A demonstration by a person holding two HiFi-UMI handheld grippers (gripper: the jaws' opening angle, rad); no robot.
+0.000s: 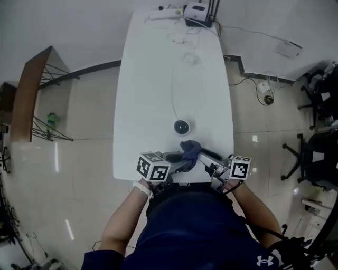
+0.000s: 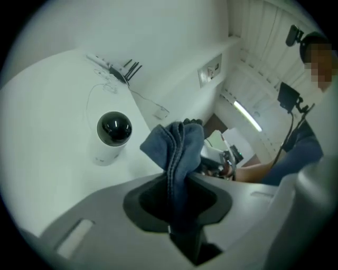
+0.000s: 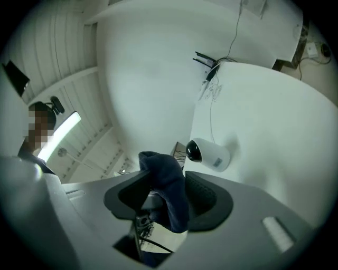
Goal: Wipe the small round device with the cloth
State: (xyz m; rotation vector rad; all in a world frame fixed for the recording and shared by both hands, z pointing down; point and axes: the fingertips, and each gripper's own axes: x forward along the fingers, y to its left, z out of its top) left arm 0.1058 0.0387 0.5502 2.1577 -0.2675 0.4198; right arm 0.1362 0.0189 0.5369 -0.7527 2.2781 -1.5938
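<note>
Cloth, dark blue and bunched (image 1: 190, 150), hung over the near end of the white oval surface (image 1: 158, 79), clenched by the left tool (image 2: 177, 198), while the right tool (image 3: 169, 198) stood released, jaws apart around one fold. The small round white device with a black dome (image 1: 181, 127) stood just beyond, apart from it.

White table (image 1: 153, 79), cable (image 1: 172, 92), perhaps router (image 1: 199, 12)

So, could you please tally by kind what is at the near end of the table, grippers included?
grippers: 2 (left gripper, right gripper)
blue cloth: 1
small round camera: 1
total: 4
</note>
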